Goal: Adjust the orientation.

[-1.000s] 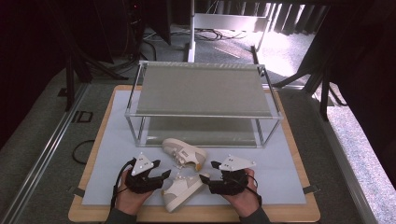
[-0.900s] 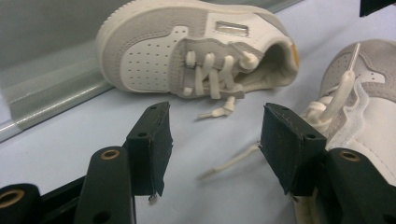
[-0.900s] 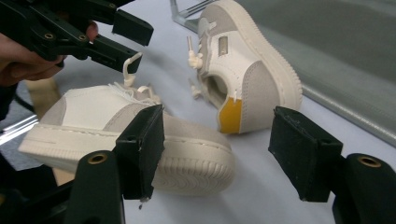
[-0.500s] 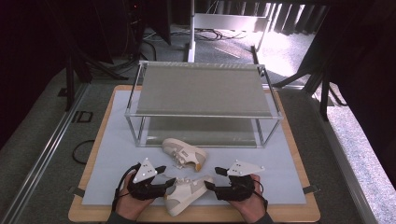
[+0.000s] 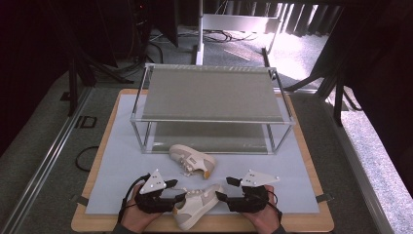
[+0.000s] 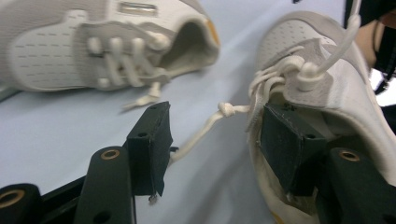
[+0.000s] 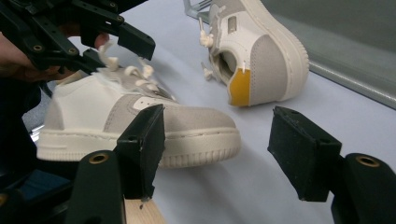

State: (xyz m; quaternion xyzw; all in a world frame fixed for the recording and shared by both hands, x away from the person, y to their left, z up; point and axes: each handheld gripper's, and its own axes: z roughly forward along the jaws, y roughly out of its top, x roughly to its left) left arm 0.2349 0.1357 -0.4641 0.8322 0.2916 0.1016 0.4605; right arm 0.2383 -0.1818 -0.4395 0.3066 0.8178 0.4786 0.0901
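Observation:
Two white-and-grey sneakers are on the pale mat. The far sneaker (image 5: 192, 160) (image 6: 93, 46) (image 7: 261, 51) lies on its side in front of the rack, orange heel patch showing. The near sneaker (image 5: 197, 204) (image 6: 336, 84) (image 7: 140, 116) stands upright near the front edge, between my grippers. My left gripper (image 5: 175, 191) (image 6: 210, 116) is open at its collar: the right-hand pad rests against the shoe's opening, the other pad is free, and a knotted lace (image 6: 219, 114) hangs between them. My right gripper (image 5: 225, 188) (image 7: 219, 121) is open, with the sneaker's toe just beyond its pads.
A two-tier metal-framed rack (image 5: 209, 92) with grey shelves stands at the back of the mat (image 5: 122, 165). The mat lies on a wooden board whose front edge (image 5: 204, 226) is just below my hands. Dark floor, cables and stands surround the table.
Both grippers and the near sneaker have shifted slightly toward the front edge. The near sneaker's toe now stands apart from the far sneaker.

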